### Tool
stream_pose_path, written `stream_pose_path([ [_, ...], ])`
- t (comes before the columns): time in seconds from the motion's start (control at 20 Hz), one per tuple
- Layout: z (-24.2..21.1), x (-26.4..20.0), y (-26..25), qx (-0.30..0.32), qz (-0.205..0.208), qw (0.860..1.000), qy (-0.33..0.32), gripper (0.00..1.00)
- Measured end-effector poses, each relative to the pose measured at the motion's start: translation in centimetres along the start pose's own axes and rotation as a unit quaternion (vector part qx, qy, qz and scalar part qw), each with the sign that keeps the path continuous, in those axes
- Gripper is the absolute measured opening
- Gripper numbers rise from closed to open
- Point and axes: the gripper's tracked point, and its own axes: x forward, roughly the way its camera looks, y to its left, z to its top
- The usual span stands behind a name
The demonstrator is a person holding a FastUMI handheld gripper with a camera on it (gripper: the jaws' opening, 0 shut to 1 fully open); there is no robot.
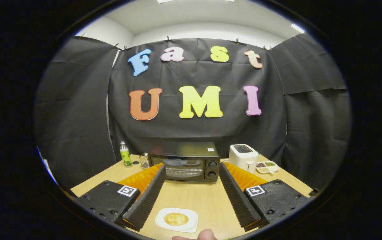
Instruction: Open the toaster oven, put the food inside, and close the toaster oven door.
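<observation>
Oven [184, 165], door shut, sits beyond the gripper [189, 173], whose fingers spread wide and hold nothing above the food [175, 219] on its plate [191, 218].

I can make out no words or numbers on anything from here. The gripper [192, 166], its fingers spread wide apart, carries two square black-and-white coded markers [127, 190] — one on each side. The toaster oven [184, 153] has a small white sticker [211, 149] and the bottle [125, 155] a green label — both too small to read.
</observation>
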Motion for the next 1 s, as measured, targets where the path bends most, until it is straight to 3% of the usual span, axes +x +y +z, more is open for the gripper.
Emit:
stream_pose_path([
  [1.0,0.39,0.11,-0.68,-0.011,-0.021,0.999,-0.022,1.0],
])
